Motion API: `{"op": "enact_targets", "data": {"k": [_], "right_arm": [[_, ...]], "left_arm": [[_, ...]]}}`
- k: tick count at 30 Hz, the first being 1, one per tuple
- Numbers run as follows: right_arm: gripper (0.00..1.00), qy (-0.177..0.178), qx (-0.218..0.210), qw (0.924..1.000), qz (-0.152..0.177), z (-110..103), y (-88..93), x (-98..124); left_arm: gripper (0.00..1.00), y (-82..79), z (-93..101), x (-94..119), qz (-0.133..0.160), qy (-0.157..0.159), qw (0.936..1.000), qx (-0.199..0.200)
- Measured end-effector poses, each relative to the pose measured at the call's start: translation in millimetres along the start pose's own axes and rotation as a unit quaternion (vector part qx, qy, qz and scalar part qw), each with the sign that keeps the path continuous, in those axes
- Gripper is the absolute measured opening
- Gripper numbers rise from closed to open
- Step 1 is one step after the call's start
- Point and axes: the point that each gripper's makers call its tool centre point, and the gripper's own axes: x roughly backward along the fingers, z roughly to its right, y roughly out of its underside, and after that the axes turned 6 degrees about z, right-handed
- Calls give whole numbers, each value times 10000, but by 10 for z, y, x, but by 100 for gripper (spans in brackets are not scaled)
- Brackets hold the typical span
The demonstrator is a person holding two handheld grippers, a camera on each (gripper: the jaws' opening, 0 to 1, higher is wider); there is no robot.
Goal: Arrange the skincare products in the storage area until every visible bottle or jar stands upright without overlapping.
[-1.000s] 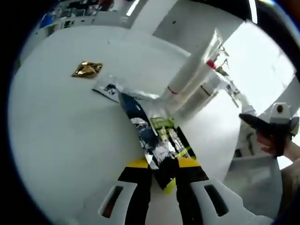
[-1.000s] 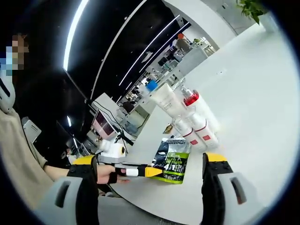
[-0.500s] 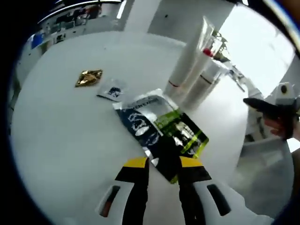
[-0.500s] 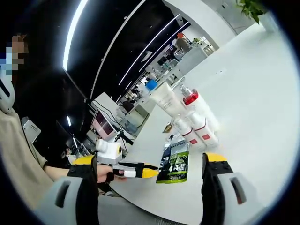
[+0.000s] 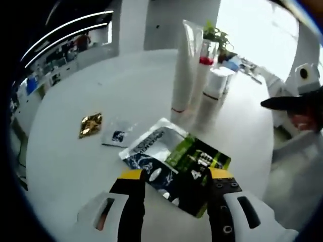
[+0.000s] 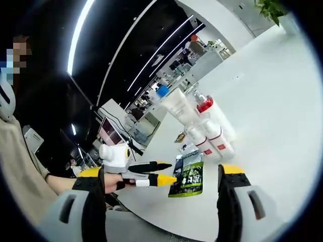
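White round table (image 5: 75,166) already had the tall white tube and red-capped bottles (image 5: 199,83) upright at the far side. Black-and-green foil pouch (image 5: 176,166) lay flat near the spread left gripper (image 5: 174,179); right gripper (image 6: 159,174) was spread too, holding nothing.

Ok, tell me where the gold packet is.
In the left gripper view, the gold packet lies flat on the white table, left of a small sachet.
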Motion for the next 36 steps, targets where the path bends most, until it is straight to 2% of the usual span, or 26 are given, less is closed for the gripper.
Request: {"op": "enact_targets", "data": {"k": [6,10,29,36], "right_arm": [[93,15,-2,10000,9,5,-2,2],[93,19,-19,10000,37,13,-13,4],[93,51,-28,9999,114,27,-41,14],[93,72,-17,9999,77,34,-27,10]], "left_arm": [[55,101,12,-115,-288,23,9987,-408],[54,221,-1,-148,-581,47,9968,-543],[54,100,-168,-268,-537,345,9952,-745],[54,77,-192,-299,-576,307,9953,-717]]}}
